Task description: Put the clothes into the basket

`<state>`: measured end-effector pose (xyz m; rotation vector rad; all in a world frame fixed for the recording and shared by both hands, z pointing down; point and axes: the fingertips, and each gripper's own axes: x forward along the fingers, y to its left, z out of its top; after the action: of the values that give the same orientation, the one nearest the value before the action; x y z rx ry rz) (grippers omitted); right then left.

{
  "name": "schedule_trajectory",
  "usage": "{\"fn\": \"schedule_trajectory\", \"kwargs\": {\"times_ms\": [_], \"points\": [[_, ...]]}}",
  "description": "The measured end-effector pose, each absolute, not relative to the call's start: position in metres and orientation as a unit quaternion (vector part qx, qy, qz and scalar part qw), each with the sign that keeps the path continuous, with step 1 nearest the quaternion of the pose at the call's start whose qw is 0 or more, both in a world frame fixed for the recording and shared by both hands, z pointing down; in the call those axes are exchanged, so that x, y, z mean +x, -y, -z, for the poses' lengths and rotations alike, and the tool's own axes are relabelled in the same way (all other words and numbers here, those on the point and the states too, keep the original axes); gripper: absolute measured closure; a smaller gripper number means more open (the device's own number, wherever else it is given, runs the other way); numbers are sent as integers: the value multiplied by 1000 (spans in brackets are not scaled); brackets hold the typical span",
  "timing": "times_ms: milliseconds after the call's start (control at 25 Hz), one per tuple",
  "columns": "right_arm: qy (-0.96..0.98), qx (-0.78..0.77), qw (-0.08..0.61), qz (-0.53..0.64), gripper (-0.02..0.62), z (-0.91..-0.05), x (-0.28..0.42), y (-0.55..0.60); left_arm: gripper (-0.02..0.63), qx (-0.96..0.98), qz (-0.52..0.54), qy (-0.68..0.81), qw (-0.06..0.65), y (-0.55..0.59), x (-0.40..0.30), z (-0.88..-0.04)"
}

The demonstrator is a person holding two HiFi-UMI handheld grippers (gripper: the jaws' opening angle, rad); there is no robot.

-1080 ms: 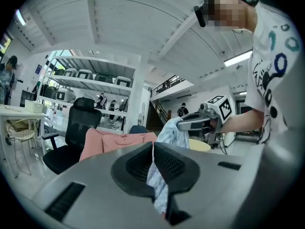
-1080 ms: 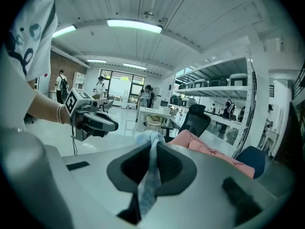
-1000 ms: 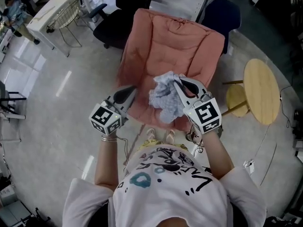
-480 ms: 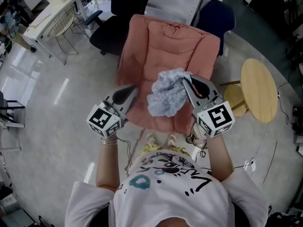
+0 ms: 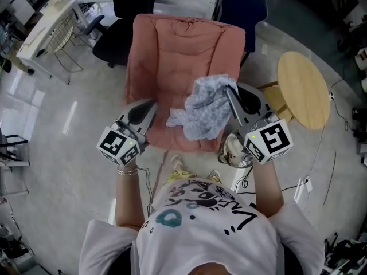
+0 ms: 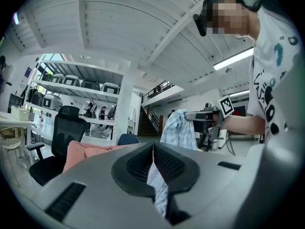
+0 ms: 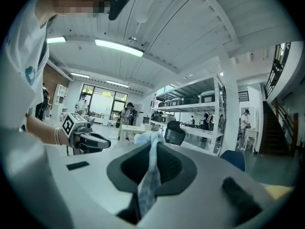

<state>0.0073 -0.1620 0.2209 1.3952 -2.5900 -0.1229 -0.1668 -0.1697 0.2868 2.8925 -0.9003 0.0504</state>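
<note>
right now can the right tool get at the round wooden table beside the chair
Probably yes: the round wooden table stands close beside the right tool, on its outer side, and nothing rises between them. That tool is shut on the cloth, though, so the cloth would go along.

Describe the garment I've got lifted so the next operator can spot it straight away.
Find the pink padded chair beside the round wooden table. Above its seat hangs a crumpled garment, pinched in the right gripper. Its pale blue-and-white pattern sets it apart from the plain pink cushion.
</note>
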Motion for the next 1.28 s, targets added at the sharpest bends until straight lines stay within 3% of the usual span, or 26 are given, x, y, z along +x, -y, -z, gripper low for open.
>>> {"fn": "schedule_trajectory", "kwargs": {"times_ms": [480,680,960,1280], "points": [[851,510,65,104,555,-138,172,69,588,963,-15,261,61,97,-7,-278],[837,528,52,136,555,-115,196,48,588,968,-9,243,55,89,17,-287],[816,556,29,158,555,-78,281,-8,588,975,-12,217,53,42,108,-280],[782,587,18,209,555,-33,310,-49,588,981,-23,186,48,18,136,-280]]}}
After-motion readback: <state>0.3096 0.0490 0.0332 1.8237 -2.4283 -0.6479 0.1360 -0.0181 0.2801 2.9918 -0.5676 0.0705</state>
